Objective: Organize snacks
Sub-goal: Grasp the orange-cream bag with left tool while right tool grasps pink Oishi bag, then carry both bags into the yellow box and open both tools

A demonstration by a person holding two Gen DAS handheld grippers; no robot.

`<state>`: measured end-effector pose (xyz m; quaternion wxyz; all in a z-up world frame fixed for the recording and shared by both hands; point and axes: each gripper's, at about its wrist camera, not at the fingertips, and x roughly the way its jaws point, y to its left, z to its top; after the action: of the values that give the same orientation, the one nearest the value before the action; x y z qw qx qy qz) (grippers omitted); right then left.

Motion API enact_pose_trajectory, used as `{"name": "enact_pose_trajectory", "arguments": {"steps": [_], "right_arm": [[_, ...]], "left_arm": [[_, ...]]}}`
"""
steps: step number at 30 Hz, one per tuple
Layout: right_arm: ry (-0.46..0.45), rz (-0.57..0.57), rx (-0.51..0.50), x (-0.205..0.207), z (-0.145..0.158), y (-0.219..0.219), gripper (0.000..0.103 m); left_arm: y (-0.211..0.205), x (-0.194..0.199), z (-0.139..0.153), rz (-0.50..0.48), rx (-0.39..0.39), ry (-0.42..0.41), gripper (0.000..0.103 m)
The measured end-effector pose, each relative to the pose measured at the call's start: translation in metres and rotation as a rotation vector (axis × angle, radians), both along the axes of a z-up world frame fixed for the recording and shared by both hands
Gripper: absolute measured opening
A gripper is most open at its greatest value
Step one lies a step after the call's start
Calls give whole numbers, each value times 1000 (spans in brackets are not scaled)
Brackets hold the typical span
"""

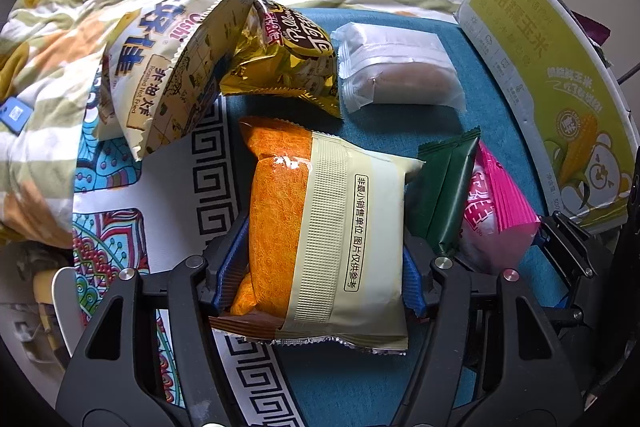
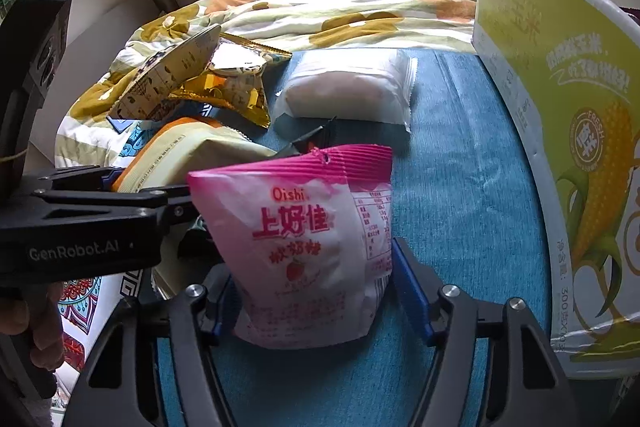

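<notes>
Left gripper [image 1: 326, 259] clamped on orange-and-cream snack pack [image 1: 328, 227], right gripper [image 2: 316, 291] closed around pink Oishi bag [image 2: 304, 239], both on blue bed cover [image 2: 460, 187]

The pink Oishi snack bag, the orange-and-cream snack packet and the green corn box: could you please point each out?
Pink Oishi snack bag [image 2: 304, 247], right wrist view, printed front.
Orange-and-cream snack packet [image 1: 320, 227], left wrist view, front middle.
Green corn box [image 2: 560, 131], right wrist view, side panel.

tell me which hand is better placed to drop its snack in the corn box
Right. Its fingers hold the pink bag right beside the corn box, with bare blue cloth between. The left gripper holds the orange pack farther off, behind the pink bag.
</notes>
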<state>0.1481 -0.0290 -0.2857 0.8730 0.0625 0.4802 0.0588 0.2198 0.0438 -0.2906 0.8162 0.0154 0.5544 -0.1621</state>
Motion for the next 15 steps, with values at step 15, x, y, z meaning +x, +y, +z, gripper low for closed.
{"name": "enact_pose_trajectory", "arguments": {"steps": [15], "right_arm": [[-37,-73,-24,-26,24,-17,43]], "left_arm": [[10,-22,24,12,6,-5,60]]}}
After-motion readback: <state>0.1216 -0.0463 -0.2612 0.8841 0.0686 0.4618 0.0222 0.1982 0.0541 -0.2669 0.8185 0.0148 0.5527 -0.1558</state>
